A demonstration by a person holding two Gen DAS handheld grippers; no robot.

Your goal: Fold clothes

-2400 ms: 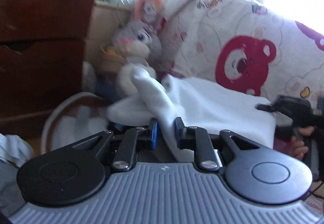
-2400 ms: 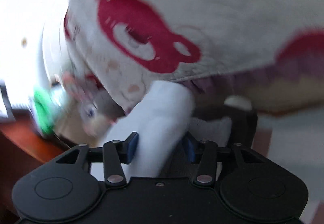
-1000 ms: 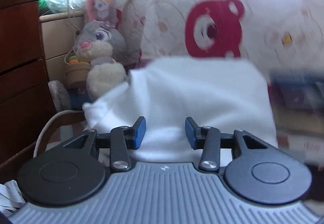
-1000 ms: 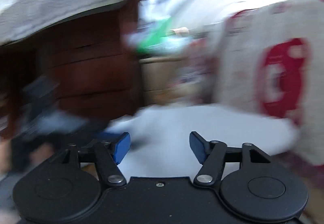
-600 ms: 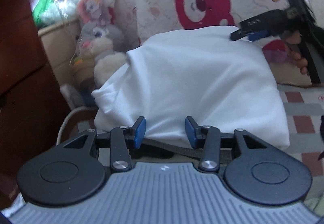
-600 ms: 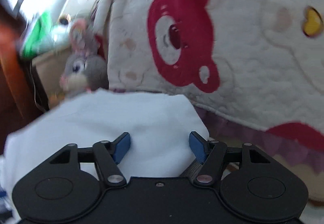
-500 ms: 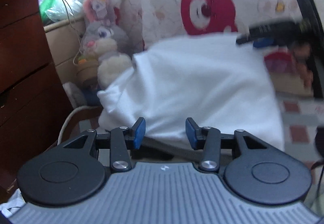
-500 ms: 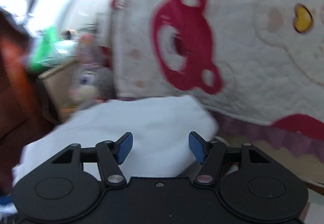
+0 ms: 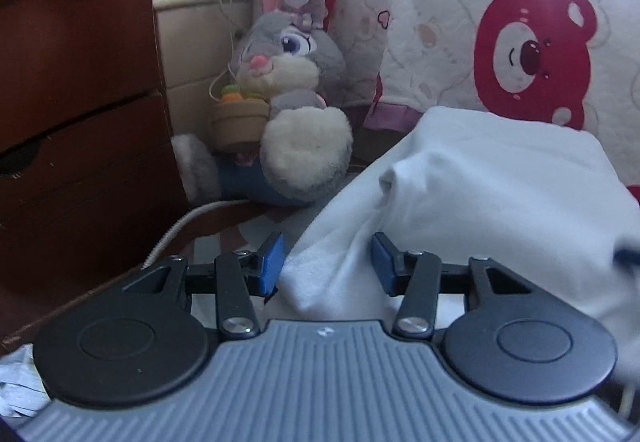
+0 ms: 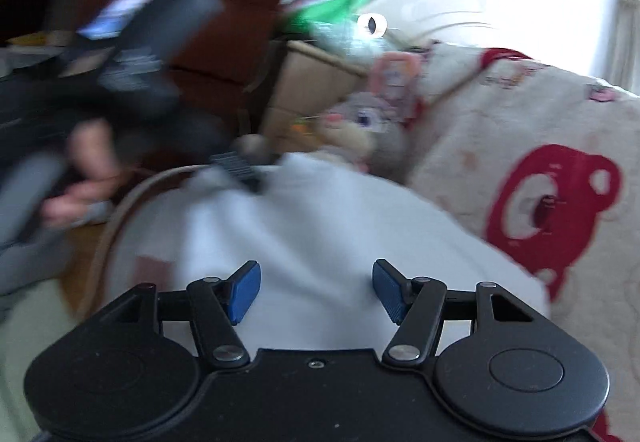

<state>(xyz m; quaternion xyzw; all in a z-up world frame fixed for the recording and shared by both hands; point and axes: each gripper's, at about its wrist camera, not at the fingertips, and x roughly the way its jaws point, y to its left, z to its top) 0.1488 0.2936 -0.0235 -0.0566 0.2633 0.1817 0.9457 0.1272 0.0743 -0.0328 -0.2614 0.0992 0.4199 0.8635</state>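
Our left gripper [image 9: 326, 262] has just been opening its jaws, and they now stand apart with a fold of the white garment [image 9: 500, 194] lying between them — the blue pads do not press on it, so nothing is held. Our right gripper [image 10: 316, 292] stands wide open as well, its jaws clear of the cloth spread just ahead of and beneath them.

Outward from the left gripper, the garment lies as a soft mound, its near corner bunched between the fingers and its far edge against the bear-print quilt [image 9: 532, 54]. Beyond and to the left sits a plush rabbit [image 9: 288, 102], with a dark wooden dresser [image 9: 76, 82] further left. From the right gripper, the same cloth fills the middle ground; past its far left edge we see the other gripper and the hand [image 10: 86, 178] holding it, both blurred.

We judge the garment light, limp and easy to wrinkle; it will sag and slide unless pinched firmly. We would take it at a corner or along a doubled edge — one gripper at each end — not in the loose middle.
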